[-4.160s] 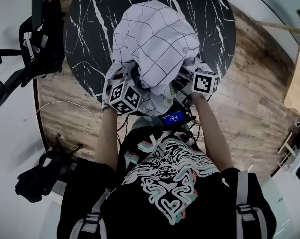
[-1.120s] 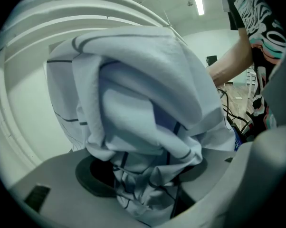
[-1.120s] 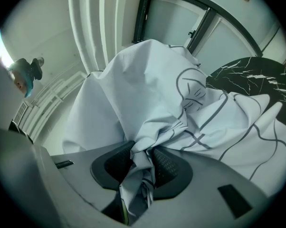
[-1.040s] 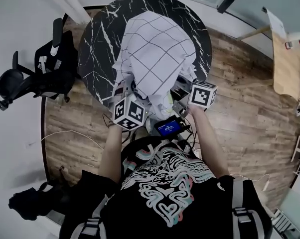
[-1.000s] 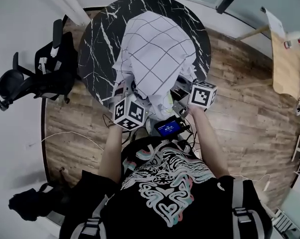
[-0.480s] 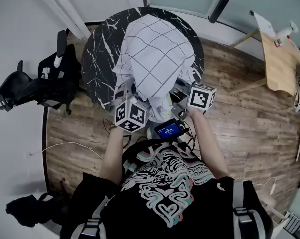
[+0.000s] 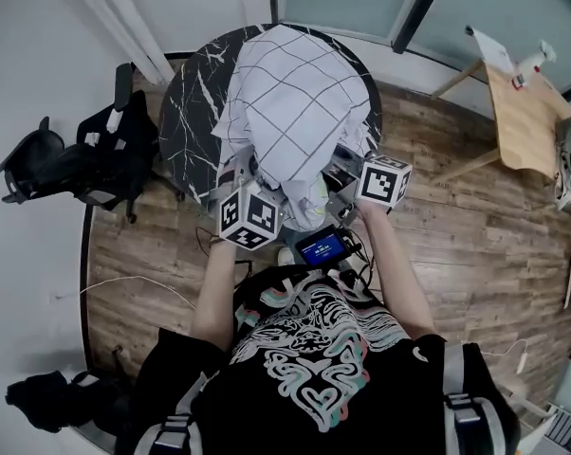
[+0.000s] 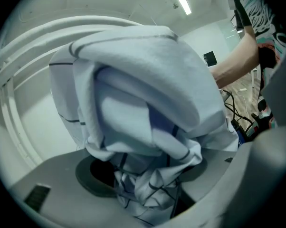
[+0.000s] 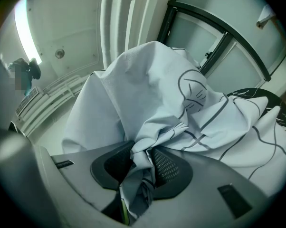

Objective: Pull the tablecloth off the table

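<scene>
The tablecloth (image 7: 295, 102), white with a thin dark grid, is bunched into a tall heap in front of me. It rises over both my grippers and hangs above the near half of the round black marble worktop (image 7: 186, 112). My right gripper view shows a fold of it trailing down toward the dark worktop at the right, but I cannot tell how much of it rests there.

My left gripper (image 8: 147, 191) has its fingers (image 8: 62, 194) clamped on a thick crumpled wad of the cloth, which fills the gap and billows up above them. My right gripper (image 9: 142, 172) is closed on a thinner twisted pleat, and its ribbed pads (image 9: 169, 167) press the cloth from both sides.

In the head view the two marker cubes, left (image 7: 249, 218) and right (image 7: 386, 180), sit at the near edge of the heap, and the cloth covers the fingers beyond them. A small lit screen (image 7: 323, 247) sits near my chest, between my forearms.

The worktop stands on a wooden floor (image 7: 475, 245). A black office chair (image 7: 77, 164) is to its left and a light wooden table (image 7: 527, 112) is at the far right. A white cable (image 7: 134, 282) lies on the floor at the near left.
</scene>
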`<state>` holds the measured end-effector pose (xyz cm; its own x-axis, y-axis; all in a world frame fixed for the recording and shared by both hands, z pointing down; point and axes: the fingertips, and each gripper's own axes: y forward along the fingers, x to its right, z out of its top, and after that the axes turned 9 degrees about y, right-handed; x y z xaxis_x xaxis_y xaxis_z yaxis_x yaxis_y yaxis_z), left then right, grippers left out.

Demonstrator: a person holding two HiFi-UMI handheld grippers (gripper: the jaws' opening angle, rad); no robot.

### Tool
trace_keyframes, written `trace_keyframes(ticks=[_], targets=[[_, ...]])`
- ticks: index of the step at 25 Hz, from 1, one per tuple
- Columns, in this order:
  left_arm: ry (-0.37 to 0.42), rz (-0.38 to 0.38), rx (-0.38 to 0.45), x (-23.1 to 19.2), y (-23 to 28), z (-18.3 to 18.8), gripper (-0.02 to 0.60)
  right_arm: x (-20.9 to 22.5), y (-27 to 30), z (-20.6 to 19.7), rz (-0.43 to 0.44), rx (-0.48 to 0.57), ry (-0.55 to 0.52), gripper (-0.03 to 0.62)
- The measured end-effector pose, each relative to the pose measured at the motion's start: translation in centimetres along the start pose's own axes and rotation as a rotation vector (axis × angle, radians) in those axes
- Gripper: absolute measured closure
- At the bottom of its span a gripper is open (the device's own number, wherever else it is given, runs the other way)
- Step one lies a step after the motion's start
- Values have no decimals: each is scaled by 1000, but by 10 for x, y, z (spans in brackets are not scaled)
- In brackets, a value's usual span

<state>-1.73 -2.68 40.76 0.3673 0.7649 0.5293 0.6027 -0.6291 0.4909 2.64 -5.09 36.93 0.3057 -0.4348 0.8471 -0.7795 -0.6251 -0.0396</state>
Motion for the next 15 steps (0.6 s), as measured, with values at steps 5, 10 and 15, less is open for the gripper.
trace_keyframes(ticks=[5, 10, 15], targets=[[5, 10, 6, 4, -12, 10, 229, -13, -9, -2, -1, 11, -10, 461], [10, 43, 10, -7, -14, 19, 228, -26, -6, 11, 32, 21, -54, 461], [2, 62, -25, -23, 3, 33, 229, -15, -4, 37, 41, 9, -8, 461]])
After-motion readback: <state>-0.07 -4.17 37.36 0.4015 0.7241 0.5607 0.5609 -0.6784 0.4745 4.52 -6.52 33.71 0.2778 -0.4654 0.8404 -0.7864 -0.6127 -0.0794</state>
